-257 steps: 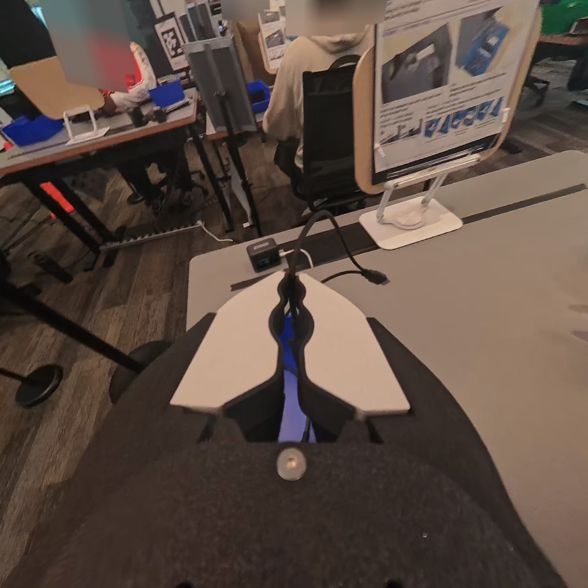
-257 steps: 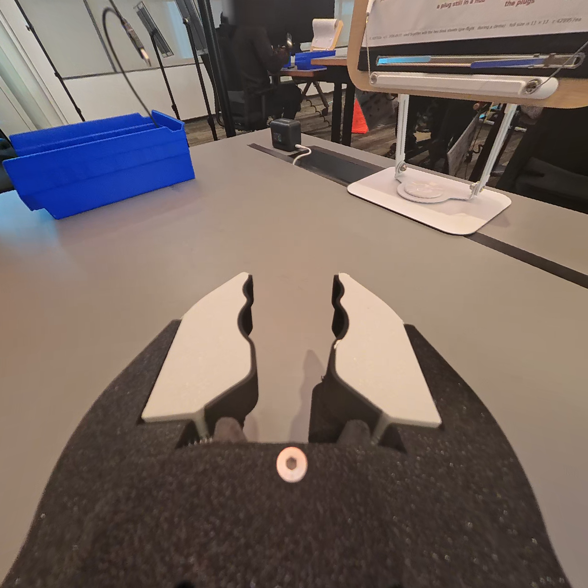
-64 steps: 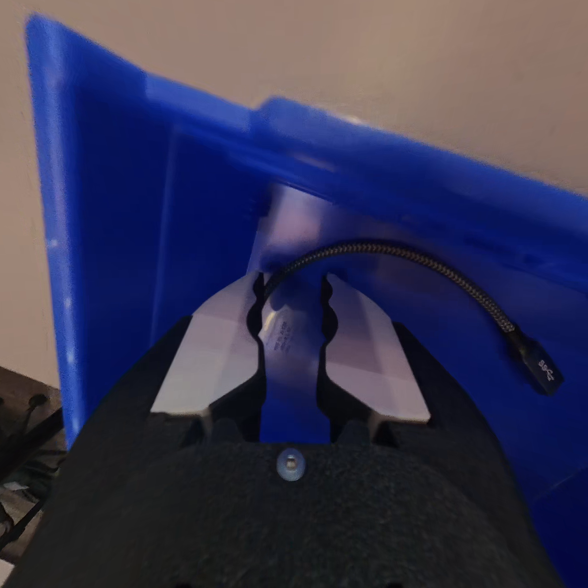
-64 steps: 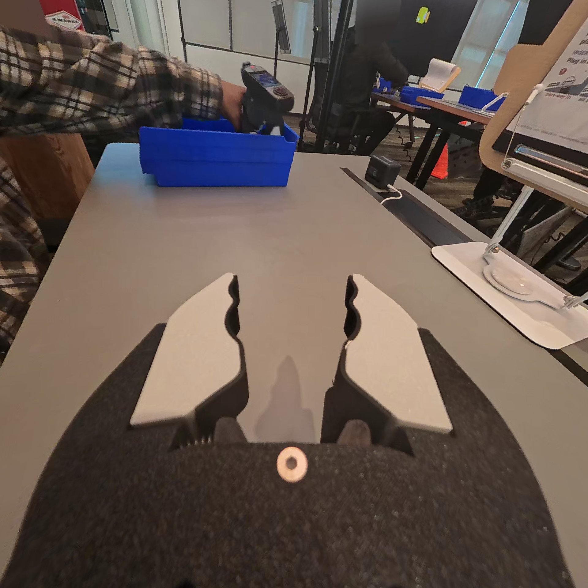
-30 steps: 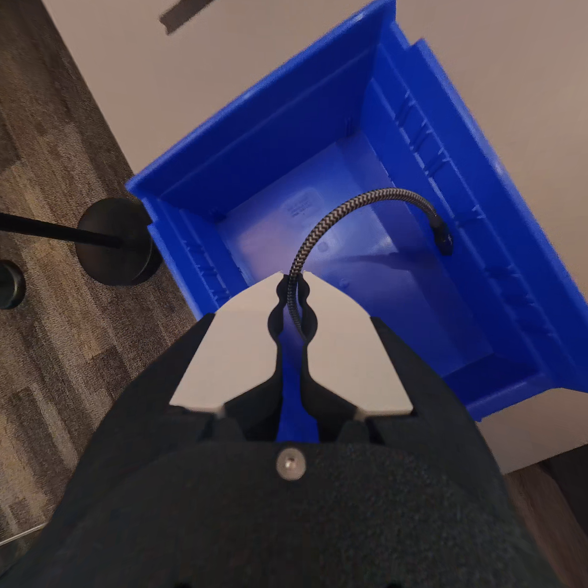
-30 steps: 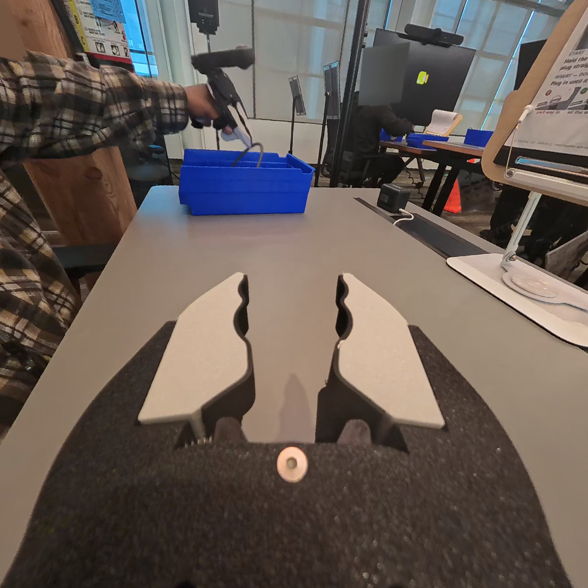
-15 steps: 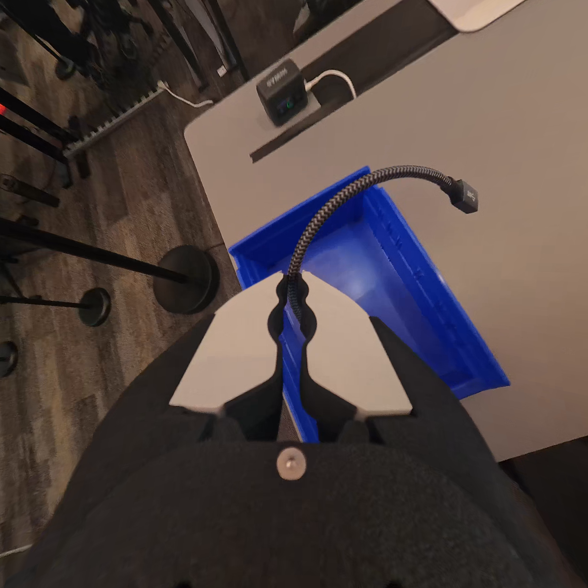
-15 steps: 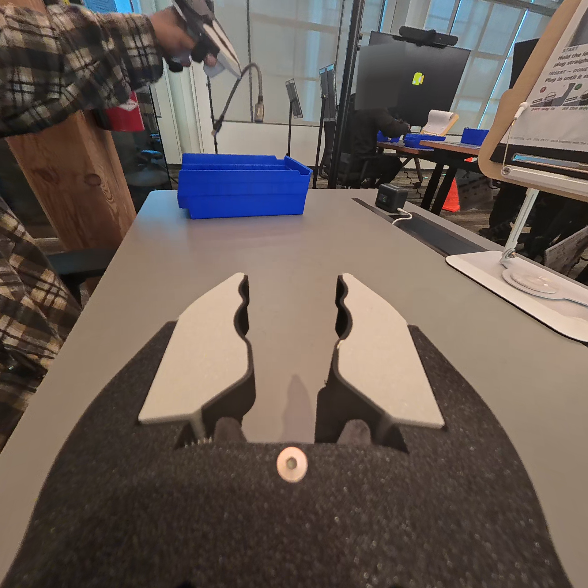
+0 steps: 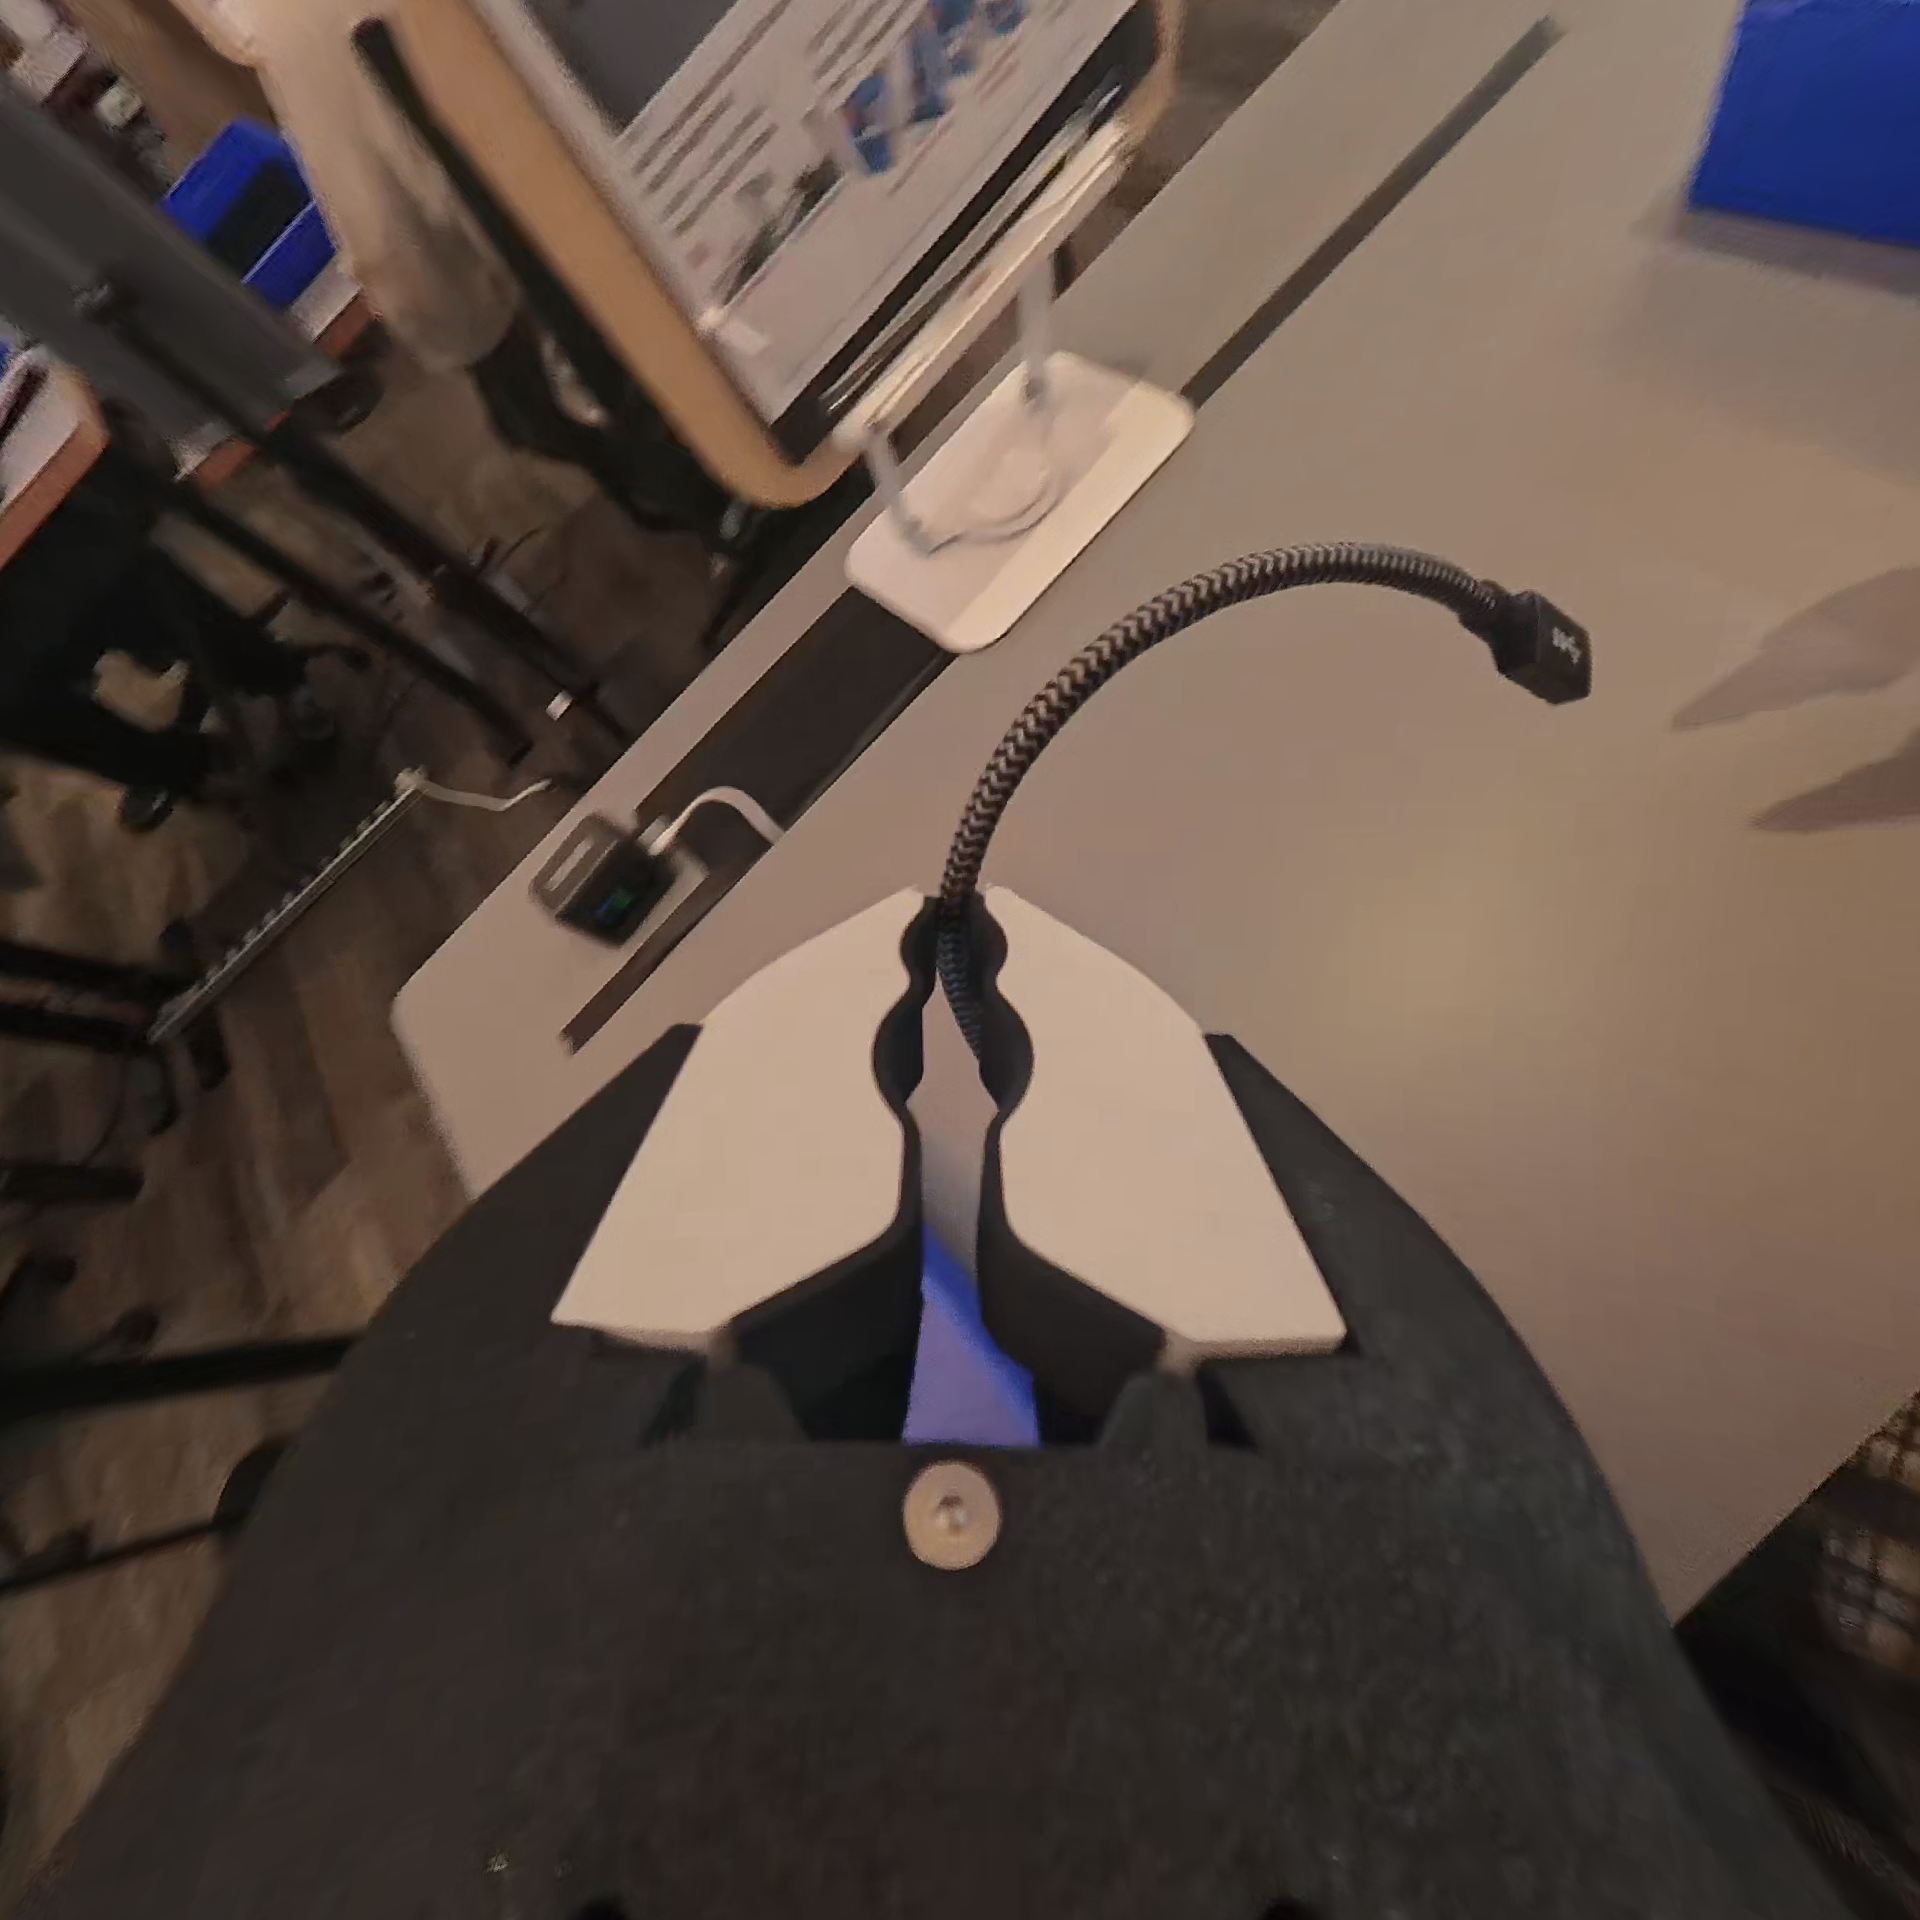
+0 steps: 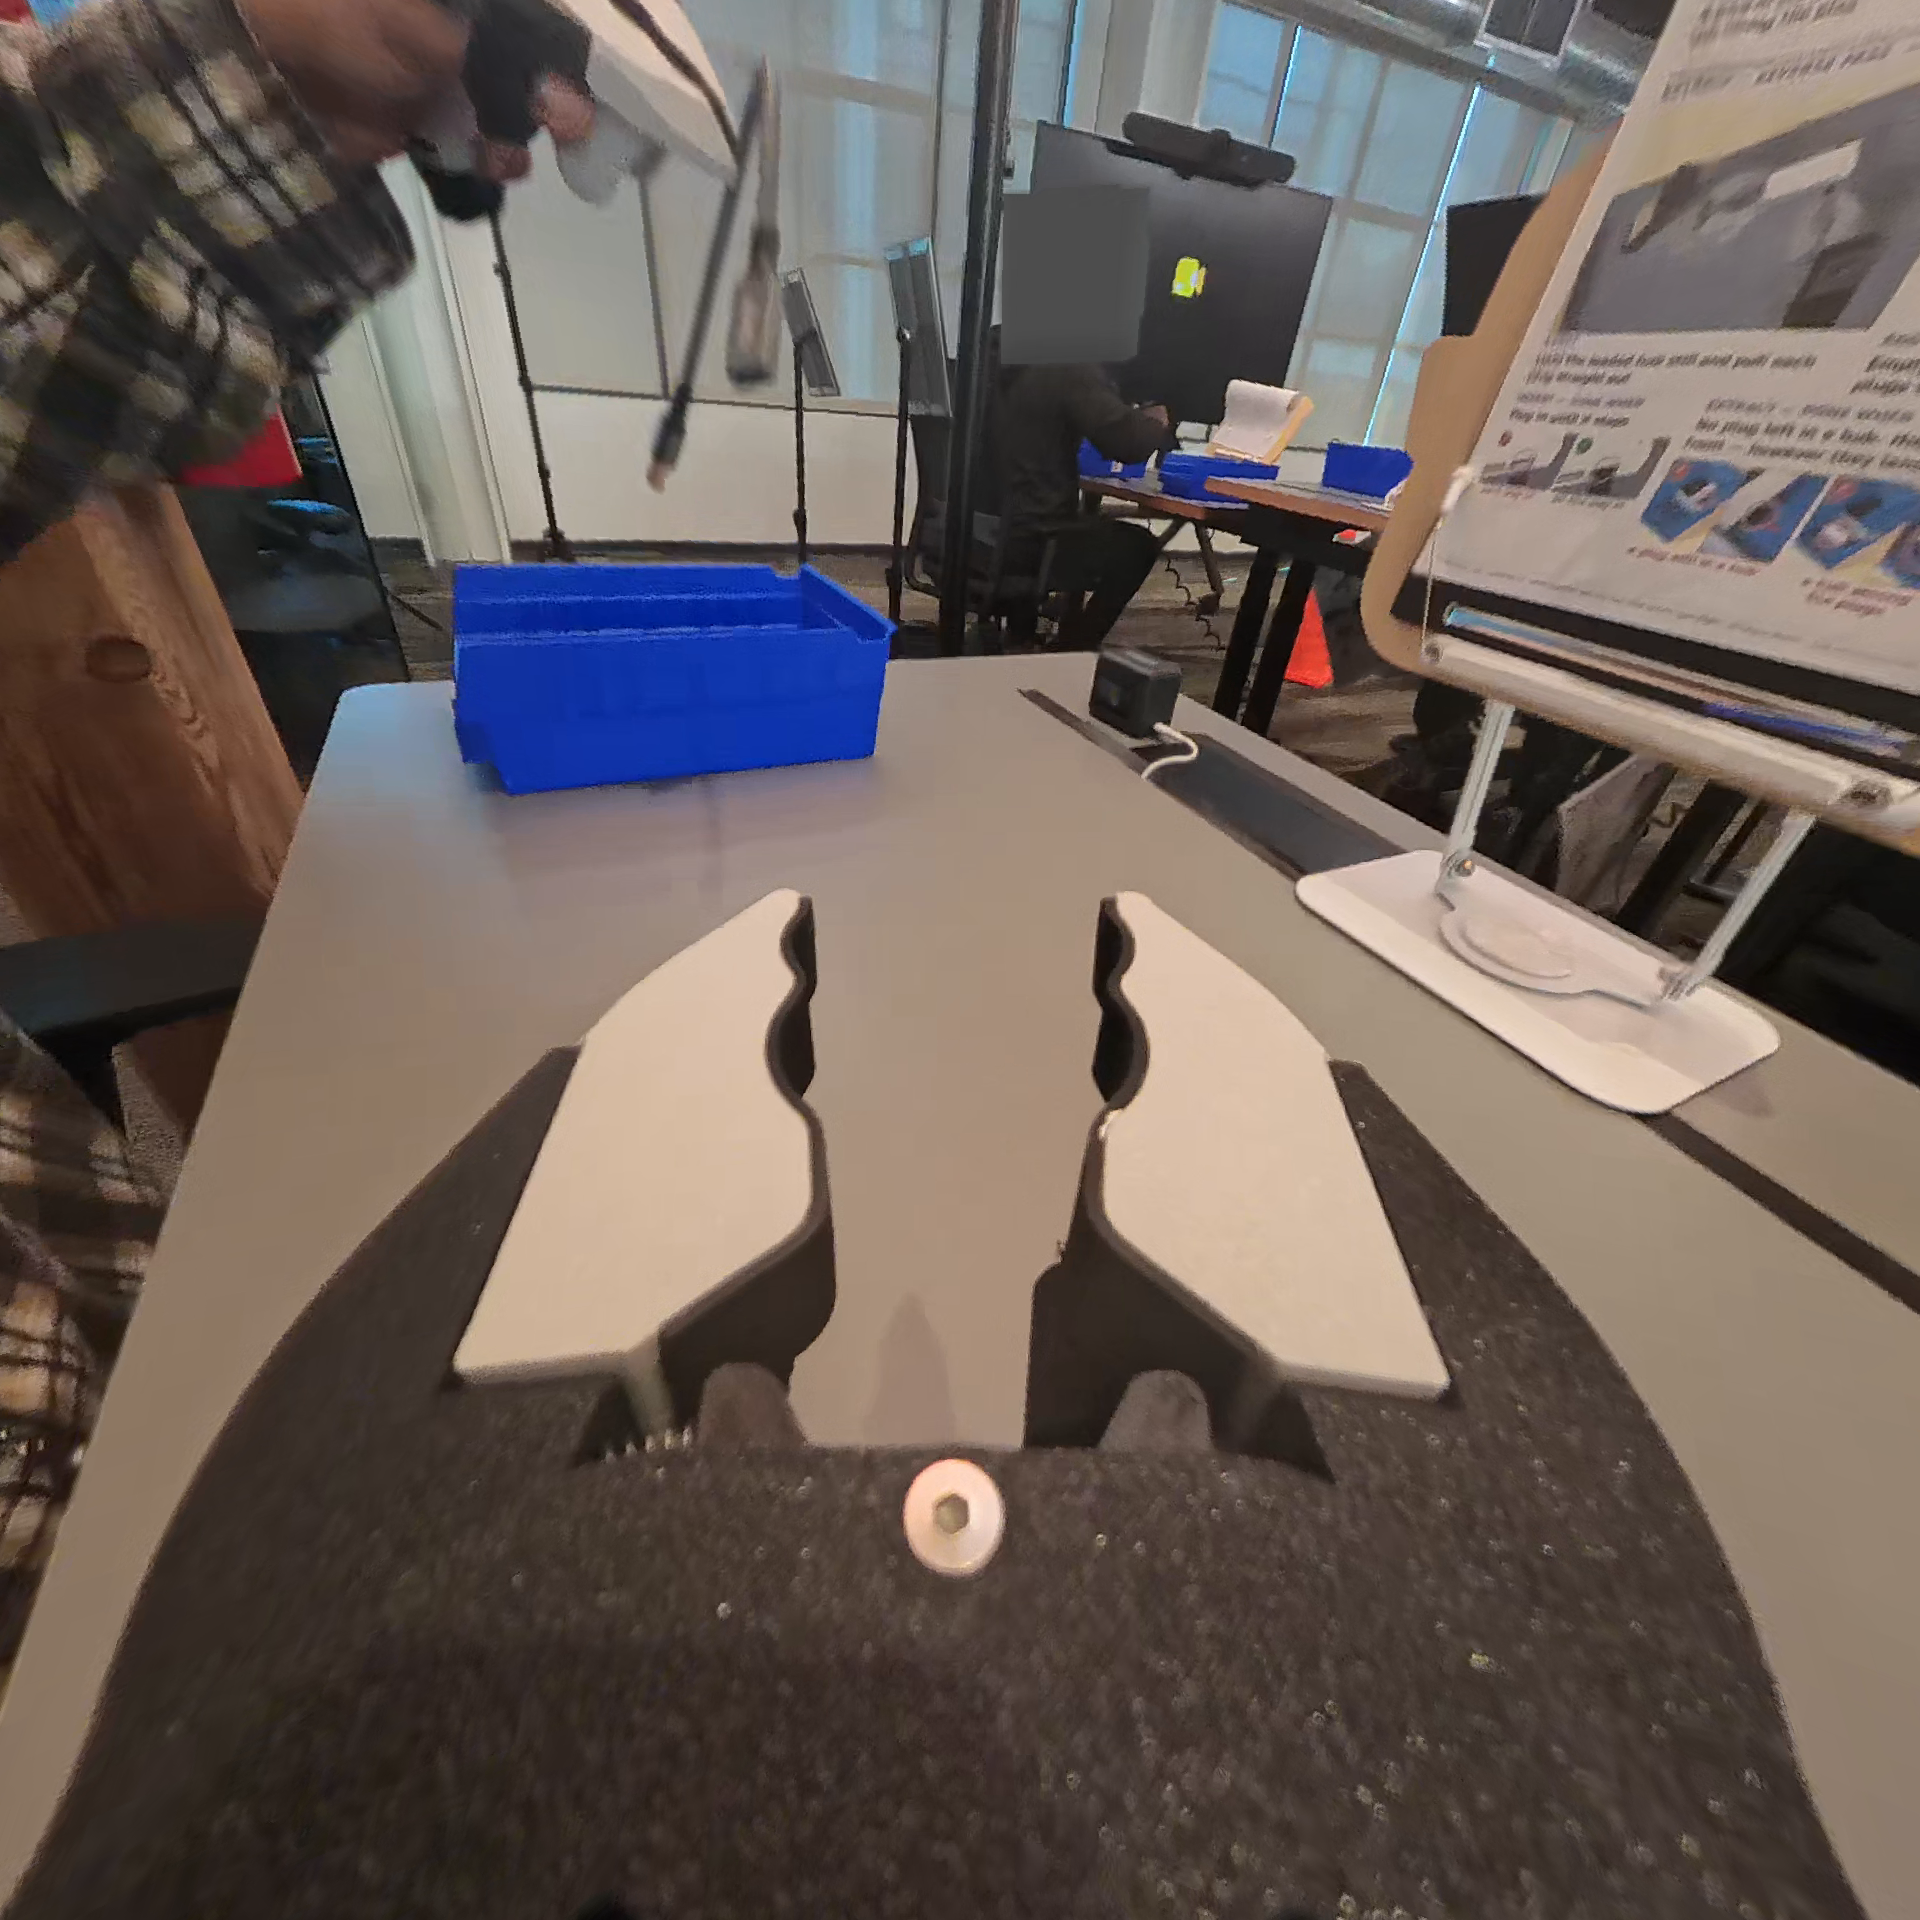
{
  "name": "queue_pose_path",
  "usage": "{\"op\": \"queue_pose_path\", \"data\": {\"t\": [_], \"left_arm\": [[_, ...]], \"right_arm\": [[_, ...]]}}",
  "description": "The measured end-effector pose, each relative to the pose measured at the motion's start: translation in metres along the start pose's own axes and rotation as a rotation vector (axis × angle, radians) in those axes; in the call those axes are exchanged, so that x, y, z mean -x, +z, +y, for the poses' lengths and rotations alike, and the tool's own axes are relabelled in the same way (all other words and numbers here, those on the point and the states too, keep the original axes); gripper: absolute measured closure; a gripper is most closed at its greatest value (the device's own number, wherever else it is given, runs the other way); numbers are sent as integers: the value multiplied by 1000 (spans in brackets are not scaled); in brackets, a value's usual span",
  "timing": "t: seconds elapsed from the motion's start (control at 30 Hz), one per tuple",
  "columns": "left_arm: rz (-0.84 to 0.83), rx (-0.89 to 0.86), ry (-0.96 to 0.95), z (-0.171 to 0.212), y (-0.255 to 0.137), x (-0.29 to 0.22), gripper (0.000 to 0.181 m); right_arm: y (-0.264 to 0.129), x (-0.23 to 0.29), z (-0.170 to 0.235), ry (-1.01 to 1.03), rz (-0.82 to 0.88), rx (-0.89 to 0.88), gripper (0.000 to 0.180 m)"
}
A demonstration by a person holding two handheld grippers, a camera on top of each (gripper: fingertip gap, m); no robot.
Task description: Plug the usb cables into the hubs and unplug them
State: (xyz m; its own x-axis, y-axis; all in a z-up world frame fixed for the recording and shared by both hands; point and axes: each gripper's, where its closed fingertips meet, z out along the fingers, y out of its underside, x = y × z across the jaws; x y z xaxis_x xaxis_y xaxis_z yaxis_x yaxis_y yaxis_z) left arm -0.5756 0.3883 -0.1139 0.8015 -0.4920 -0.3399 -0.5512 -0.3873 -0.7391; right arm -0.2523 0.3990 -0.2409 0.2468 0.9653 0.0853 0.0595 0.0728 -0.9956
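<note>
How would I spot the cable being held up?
Start at the grey table. Above it, the left gripper pinches a braided cable that arches up to a dark plug. Its black-and-grey weave differs from the smooth white cord nearby.

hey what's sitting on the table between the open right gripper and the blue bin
Nothing. In the right wrist view, only bare grey table lies between the right gripper and the blue bin.

braided usb cable (image 9: 1081, 665) arcs upward, dark plug (image 9: 1538, 657) in mid-air.
</note>
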Motion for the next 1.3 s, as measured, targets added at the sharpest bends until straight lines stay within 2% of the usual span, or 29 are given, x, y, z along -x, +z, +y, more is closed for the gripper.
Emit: {"op": "queue_pose_path", "data": {"t": [0.1,0.3,0.43,0.63,0.73,0.87,0.97,1.0,1.07,1.1,1.2,1.3], "left_arm": [[78,-40,28,-14,40,-44,176],[237,-70,46,-19,110,-124,176],[317,-92,55,-20,130,-164,176],[379,-107,74,-17,133,-195,176],[390,-119,77,-15,130,-200,176],[415,-152,81,-16,126,-208,176],[419,-270,118,-24,118,-211,176],[405,-295,110,-25,118,-209,169],[367,-325,76,-25,124,-202,125],[366,-339,58,-23,128,-200,113],[409,-405,-26,-16,141,-195,97],[412,-507,-75,-9,153,-184,98]], "right_arm": [[3,3,-25,-22,18,20,128],[29,23,-56,-38,-76,143,120],[54,29,-59,-113,-115,243,121],[83,32,-29,-127,-169,429,125],[89,31,-14,-59,-181,499,137],[89,33,0,63,-234,584,176],[82,29,-3,93,-251,579,177],[79,25,-5,96,-241,575,177],[67,15,-14,65,-206,565,178],[58,9,-20,52,-192,560,178],[19,-13,-42,-12,-132,586,178],[-44,-43,-59,-100,-49,690,178]]}}
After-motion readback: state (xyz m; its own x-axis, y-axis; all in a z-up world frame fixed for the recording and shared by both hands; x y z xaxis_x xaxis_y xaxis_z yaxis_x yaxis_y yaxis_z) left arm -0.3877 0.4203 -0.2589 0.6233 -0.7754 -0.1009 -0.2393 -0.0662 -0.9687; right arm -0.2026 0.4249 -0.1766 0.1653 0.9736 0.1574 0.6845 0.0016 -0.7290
